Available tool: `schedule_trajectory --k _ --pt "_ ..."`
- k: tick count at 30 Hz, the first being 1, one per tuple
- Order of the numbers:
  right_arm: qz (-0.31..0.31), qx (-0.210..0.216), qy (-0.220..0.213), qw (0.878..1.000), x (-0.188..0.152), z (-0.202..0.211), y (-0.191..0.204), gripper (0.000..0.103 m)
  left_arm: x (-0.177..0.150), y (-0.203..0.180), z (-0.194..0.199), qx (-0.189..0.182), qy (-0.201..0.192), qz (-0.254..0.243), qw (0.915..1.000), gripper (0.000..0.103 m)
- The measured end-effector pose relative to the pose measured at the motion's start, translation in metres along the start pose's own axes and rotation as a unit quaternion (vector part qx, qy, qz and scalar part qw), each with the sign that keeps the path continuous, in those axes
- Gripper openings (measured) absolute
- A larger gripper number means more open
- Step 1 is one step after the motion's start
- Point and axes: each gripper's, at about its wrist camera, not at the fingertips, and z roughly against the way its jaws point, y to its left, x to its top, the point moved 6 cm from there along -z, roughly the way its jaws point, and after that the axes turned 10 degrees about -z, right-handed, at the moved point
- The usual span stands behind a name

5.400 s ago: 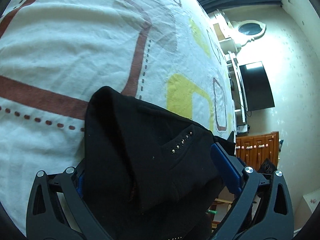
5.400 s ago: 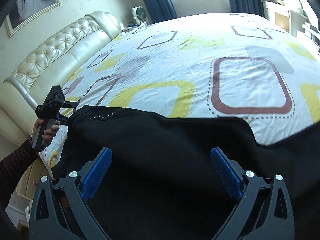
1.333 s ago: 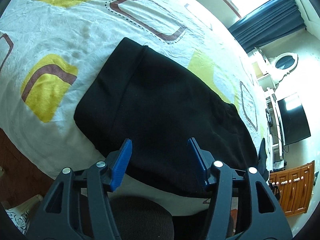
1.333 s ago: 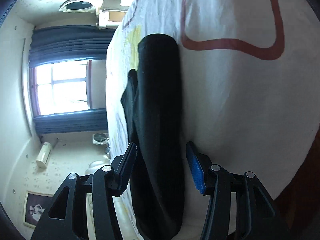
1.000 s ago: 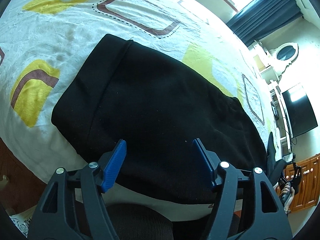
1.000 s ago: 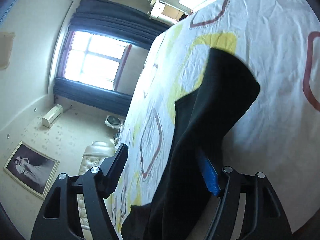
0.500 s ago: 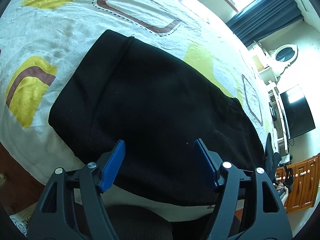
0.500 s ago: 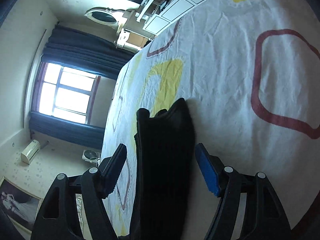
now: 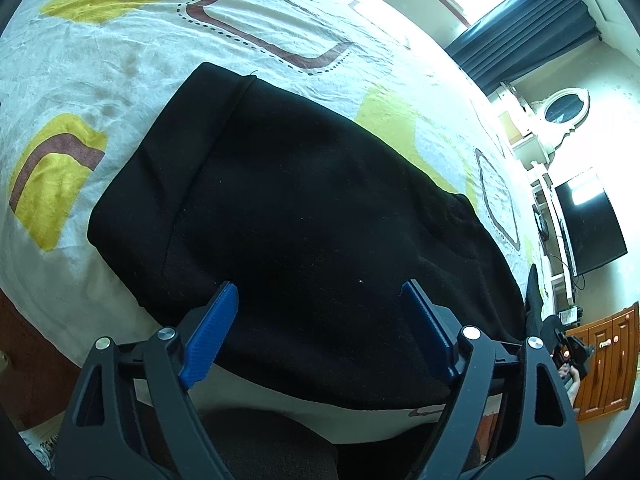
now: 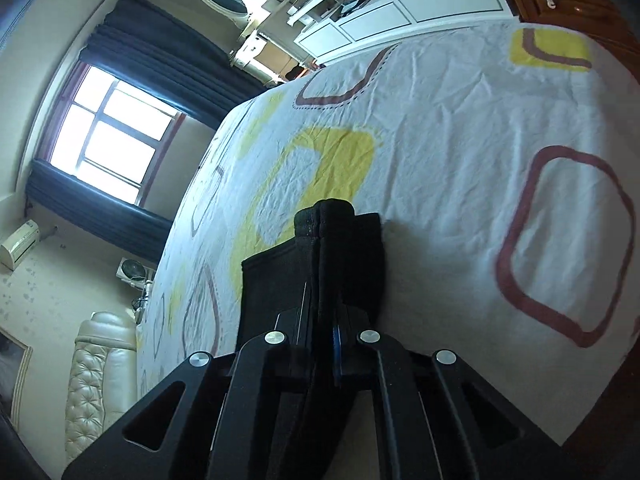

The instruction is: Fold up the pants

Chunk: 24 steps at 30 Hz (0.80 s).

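The black pants (image 9: 304, 216) lie folded along the near edge of the bed, with a thick fold at the left end. My left gripper (image 9: 320, 304) is open and empty, its blue pads just above the pants' near edge. My right gripper (image 10: 320, 320) is shut on the pants' right end (image 10: 332, 232), with a black fabric edge standing up between its jaws. In the left wrist view the right gripper (image 9: 568, 350) shows at the far right, in a hand.
The bed sheet (image 9: 120, 60) is white with yellow and brown-red shapes. A window with dark blue curtains (image 10: 132, 80), a cream headboard (image 10: 96, 368), a wall TV (image 9: 588, 228), white drawers (image 10: 400, 12) and a wooden cabinet (image 9: 608, 364) surround the bed.
My right gripper has closed on the end of the pants; it was open around it half a second ago. My left gripper stayed open and hardly moved.
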Motion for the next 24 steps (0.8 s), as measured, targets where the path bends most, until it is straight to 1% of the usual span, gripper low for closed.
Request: schedule_trajectory --k 2,5,6,7,9,11,14,15,16,17,18,19,20,21,22,23,24 --pt "-0.005 -0.024 -0.011 1.000 0.002 0.016 -0.028 0.007 0.000 0.000 0.000 -0.001 -0.001 0.001 1.0000 0.084" --pt "-0.022 -0.067 -0.009 0.997 0.001 0.029 -0.076 0.006 0.000 -0.001 0.000 0.000 -0.001 0.000 1.0000 0.086" --pt "-0.036 -0.067 -0.006 0.997 0.001 0.030 -0.091 0.006 -0.001 -0.001 0.001 0.001 -0.001 0.000 1.0000 0.086" --pt "-0.053 -0.052 0.000 0.997 0.000 0.033 -0.101 0.004 -0.001 -0.002 0.001 0.001 -0.002 -0.001 1.0000 0.086" --pt "-0.072 -0.038 0.003 0.997 0.001 0.036 -0.107 0.004 -0.001 -0.002 0.001 0.002 -0.002 -0.001 1.0000 0.086" --pt "-0.061 -0.051 -0.001 0.997 0.004 0.037 -0.102 0.005 -0.002 -0.002 0.001 0.000 -0.002 0.001 1.0000 0.086" --pt "-0.056 -0.063 -0.028 0.996 0.014 0.047 -0.099 0.006 -0.003 -0.003 0.001 -0.002 -0.002 0.003 1.0000 0.086" --pt "-0.067 -0.071 -0.034 0.995 0.019 0.050 -0.103 0.008 -0.003 -0.003 0.001 -0.002 -0.002 0.002 1.0000 0.086" --pt "-0.074 -0.091 -0.048 0.992 0.022 0.054 -0.105 0.018 -0.004 -0.003 0.001 -0.001 -0.001 0.002 1.0000 0.086" --pt "-0.067 -0.115 -0.061 0.989 0.025 0.057 -0.101 0.021 -0.004 -0.003 0.001 0.000 0.000 0.002 1.0000 0.086" --pt "-0.049 -0.148 -0.091 0.984 0.028 0.065 -0.093 0.024 -0.004 -0.003 0.001 -0.001 0.000 0.002 1.0000 0.087" --pt "-0.028 -0.176 -0.125 0.976 0.032 0.073 -0.083 0.031 -0.004 -0.004 0.001 0.000 0.000 0.002 1.0000 0.087" --pt "-0.005 -0.180 -0.151 0.972 0.033 0.081 -0.066 0.044 -0.005 -0.004 0.001 0.000 0.000 0.002 1.0000 0.088" --pt "0.013 -0.180 -0.169 0.969 0.032 0.086 -0.049 0.049 -0.005 -0.004 0.001 0.000 0.001 0.002 1.0000 0.088" --pt "0.034 -0.176 -0.177 0.968 0.032 0.084 -0.027 0.054 -0.005 -0.004 0.001 0.001 0.001 0.001 1.0000 0.088" --pt "0.064 -0.163 -0.168 0.970 0.026 0.078 -0.003 0.054 -0.004 -0.004 0.000 0.001 0.001 0.001 1.0000 0.088" --pt "0.099 -0.153 -0.149 0.972 0.020 0.065 0.026 0.054 -0.005 -0.004 0.000 0.001 0.001 0.002 1.0000 0.088"
